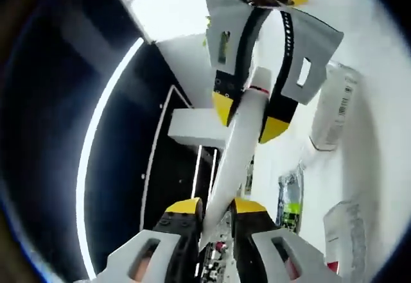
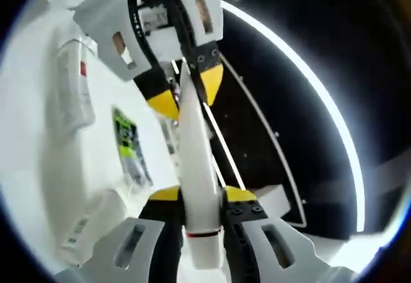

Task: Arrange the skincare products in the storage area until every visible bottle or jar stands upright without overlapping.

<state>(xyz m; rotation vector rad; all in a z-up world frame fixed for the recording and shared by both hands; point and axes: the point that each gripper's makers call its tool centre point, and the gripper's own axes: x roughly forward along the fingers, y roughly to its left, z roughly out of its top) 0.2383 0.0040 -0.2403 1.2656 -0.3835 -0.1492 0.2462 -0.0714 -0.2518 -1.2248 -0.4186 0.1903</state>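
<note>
Both grippers are clamping one white tube, one at each end. Left gripper (image 1: 215,215): jaws closing nearly together on the tube (image 1: 237,148) at its flattened, tapering end, yellow tips pressing either side. Right gripper (image 2: 202,203): jaws gripping the same tube (image 2: 196,161) at the thicker end, near a thin red band, with the end sticking out below the tips towards the camera.

In the left gripper view, the right gripper (image 1: 250,113) is coming in from above, facing the camera. In the right gripper view, the left gripper (image 2: 186,90) is doing likewise. So the two are pointing at each other along the tube.

Key relation: tube's long axis is running straight from one pair of jaws to the other, held in the air, not resting on anything visible. Neither hand is nearer; each has an end.

Other products are lying on the white surface (image 1: 359,167) beside the tube: a white bottle (image 1: 334,106) with a barcode label, a clear green-labelled pack (image 1: 290,199), and a white item (image 1: 343,231) with a red mark.

Judgement: tube is not yet standing. One gripper will need to let go so the other can turn it upright; which end is the base I cannot tell for certain.
</note>
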